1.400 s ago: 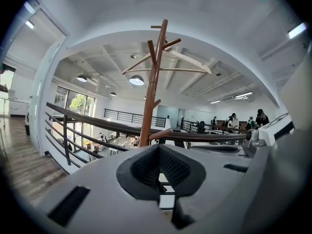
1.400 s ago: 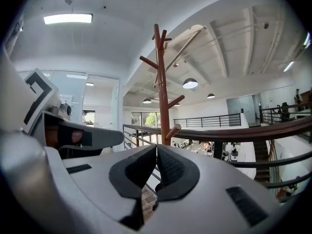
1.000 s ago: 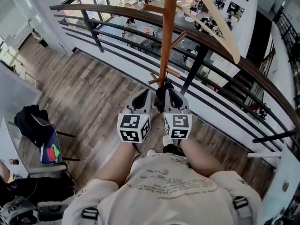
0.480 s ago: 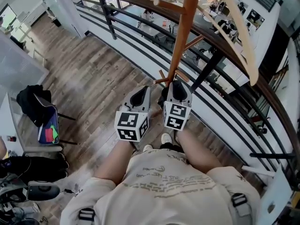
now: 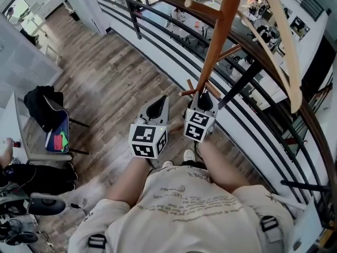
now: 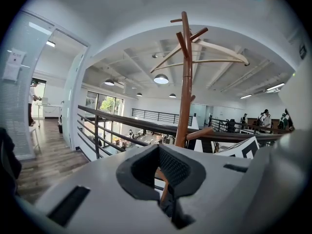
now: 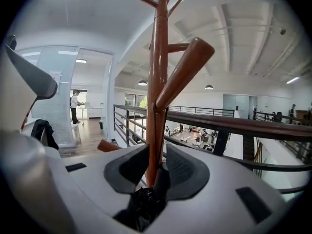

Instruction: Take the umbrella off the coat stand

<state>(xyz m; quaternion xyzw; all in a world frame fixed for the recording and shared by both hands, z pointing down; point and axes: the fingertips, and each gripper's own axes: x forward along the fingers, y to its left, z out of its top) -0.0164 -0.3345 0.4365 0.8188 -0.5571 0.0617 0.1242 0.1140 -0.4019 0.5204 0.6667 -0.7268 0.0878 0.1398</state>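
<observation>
Right tongs point(image 7: 155, 174) clamped on umbrella point(image 7: 147, 204): black crinkled fabric bunched low between the ribbed dark pads, just beside the coat stand point(image 7: 157, 82) pole. Stand is smooth reddish-brown wood, round, with pegs angled upward. Left tongs point(image 6: 159, 174) sit close on the left, jaws narrowly apart, gripping nothing. Dark railing point(image 7: 243, 125) beyond both tongs.

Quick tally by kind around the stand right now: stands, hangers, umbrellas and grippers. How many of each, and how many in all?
Coat stand: 1
Wooden hanger: 1
Grippers: 2, the left gripper and the right gripper
Umbrella: 1, black, between the right gripper's jaws
Total: 5
</observation>
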